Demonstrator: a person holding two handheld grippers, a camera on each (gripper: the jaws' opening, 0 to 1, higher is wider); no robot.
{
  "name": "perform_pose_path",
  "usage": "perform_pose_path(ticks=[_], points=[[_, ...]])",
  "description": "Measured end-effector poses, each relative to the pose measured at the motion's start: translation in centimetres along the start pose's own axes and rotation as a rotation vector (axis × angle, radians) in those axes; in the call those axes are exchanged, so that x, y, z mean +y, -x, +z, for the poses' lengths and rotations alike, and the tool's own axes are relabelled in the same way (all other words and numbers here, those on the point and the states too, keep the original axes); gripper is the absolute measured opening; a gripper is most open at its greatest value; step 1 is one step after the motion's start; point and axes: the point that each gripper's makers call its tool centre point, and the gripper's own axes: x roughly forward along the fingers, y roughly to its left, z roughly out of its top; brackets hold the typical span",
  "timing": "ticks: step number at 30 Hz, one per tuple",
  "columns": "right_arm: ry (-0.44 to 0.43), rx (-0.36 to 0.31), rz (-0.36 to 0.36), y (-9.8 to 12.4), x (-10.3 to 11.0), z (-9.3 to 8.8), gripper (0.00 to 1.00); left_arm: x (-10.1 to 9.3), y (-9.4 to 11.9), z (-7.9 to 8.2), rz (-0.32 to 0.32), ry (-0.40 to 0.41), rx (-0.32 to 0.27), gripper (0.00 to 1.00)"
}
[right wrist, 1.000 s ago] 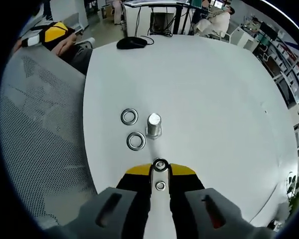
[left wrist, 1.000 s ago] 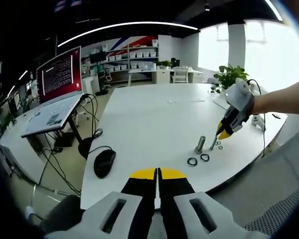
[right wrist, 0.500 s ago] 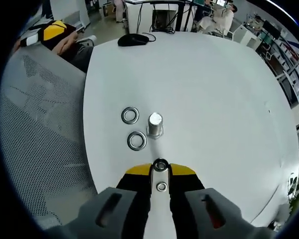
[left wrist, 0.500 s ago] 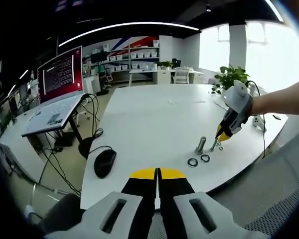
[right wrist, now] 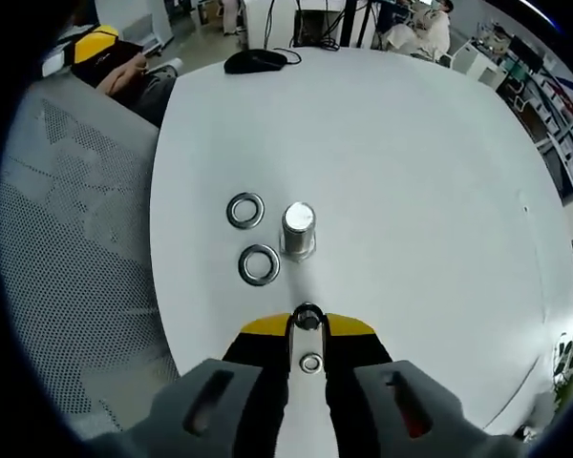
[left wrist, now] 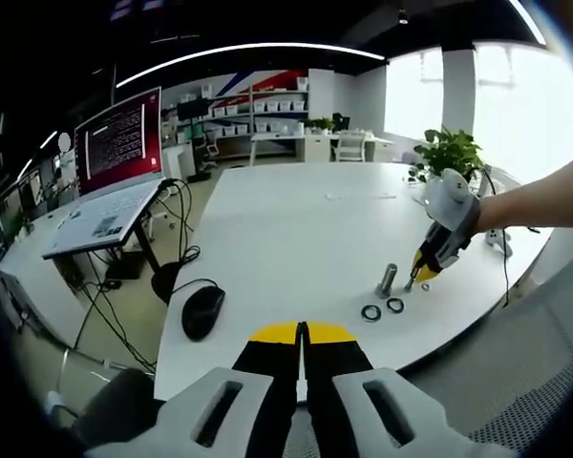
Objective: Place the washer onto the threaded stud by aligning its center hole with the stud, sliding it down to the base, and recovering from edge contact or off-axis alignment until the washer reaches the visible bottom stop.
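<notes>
Two loose washers (right wrist: 252, 238) lie ahead-left of my right gripper (right wrist: 307, 321), which pinches a washer (right wrist: 307, 316) just short of the stud (right wrist: 298, 229). My left gripper (left wrist: 302, 333) is clenched on nothing, well back from the table (right wrist: 411, 172).

In the right gripper view, the washer (right wrist: 307, 317) pinched at the tips of the right gripper (right wrist: 307, 326) showed only partly — its lower part sat hidden between the yellow pads. The stud (right wrist: 298, 229) was seen from above, so its threads and base could not be made out. In the left gripper view the stud (left wrist: 388, 280) and the two loose washers (left wrist: 382, 309) were too small for detail — whether the right gripper (left wrist: 422, 275) touched the table (left wrist: 286, 229) could not be told.
</notes>
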Motion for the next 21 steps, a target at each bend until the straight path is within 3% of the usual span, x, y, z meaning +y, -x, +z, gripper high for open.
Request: perform_pose_path(ticks=[18, 21], points=[[-0.008, 0.036, 0.010, -2.3, 0.2, -0.8, 0.14, 0.3, 0.0, 0.0, 0.013, 0.008, -0.001, 0.00], [0.057, 0.011, 0.009, -2.5, 0.3, -0.7, 0.21, 0.3, 0.0, 0.0, 0.012, 0.007, -0.001, 0.00]])
